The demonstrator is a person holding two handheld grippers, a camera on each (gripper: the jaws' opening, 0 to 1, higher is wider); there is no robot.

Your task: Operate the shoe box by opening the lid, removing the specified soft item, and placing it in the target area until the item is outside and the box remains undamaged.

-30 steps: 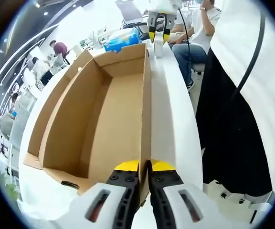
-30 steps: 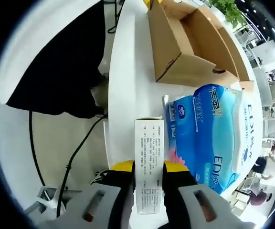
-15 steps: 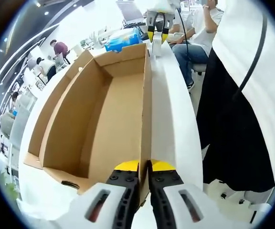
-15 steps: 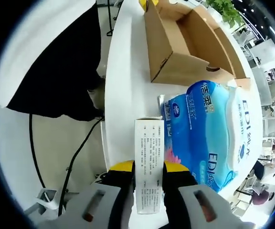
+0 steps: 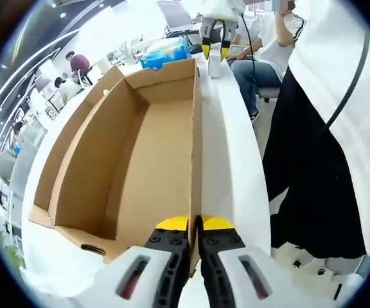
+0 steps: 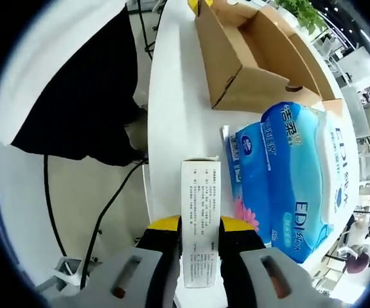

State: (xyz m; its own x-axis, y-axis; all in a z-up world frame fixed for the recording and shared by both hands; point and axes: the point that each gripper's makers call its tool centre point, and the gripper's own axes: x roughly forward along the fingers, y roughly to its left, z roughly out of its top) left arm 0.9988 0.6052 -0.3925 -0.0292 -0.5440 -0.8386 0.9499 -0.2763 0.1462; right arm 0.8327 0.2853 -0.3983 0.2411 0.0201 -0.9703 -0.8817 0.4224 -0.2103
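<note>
White tabletop (image 5: 227, 147) runs long and narrow through a busy open office, and the open cardboard box (image 5: 140, 147) is our landmark. Nearest to us in the left gripper view, the left gripper (image 5: 194, 226) has its jaws pressed together on the box's near corner, pinching the top edge of the side wall and steadying it. Look inside the box: bare cardboard floor, nothing in it, and no lid over the opening. Over in the right gripper view, the right gripper (image 6: 198, 226) is clamped on a small white printed carton (image 6: 200, 212), held flat between the jaws above the tabletop, out beyond the far end of the box. Just beside that carton lies the blue pack of tissue rolls (image 6: 294, 173), the soft item, resting on the tabletop right outside the box's end wall, near it but not clearly touching. From the left gripper view, that same blue pack peeks up past the far end of the box, with the right gripper and its carton hanging next to it. Beyond the box, a person in dark clothing (image 5: 320, 167) stands alongside the tabletop, and seated people fill the background. My read: lid open, soft item out, box looks sound; what's left is setting down that carton and letting go.
</note>
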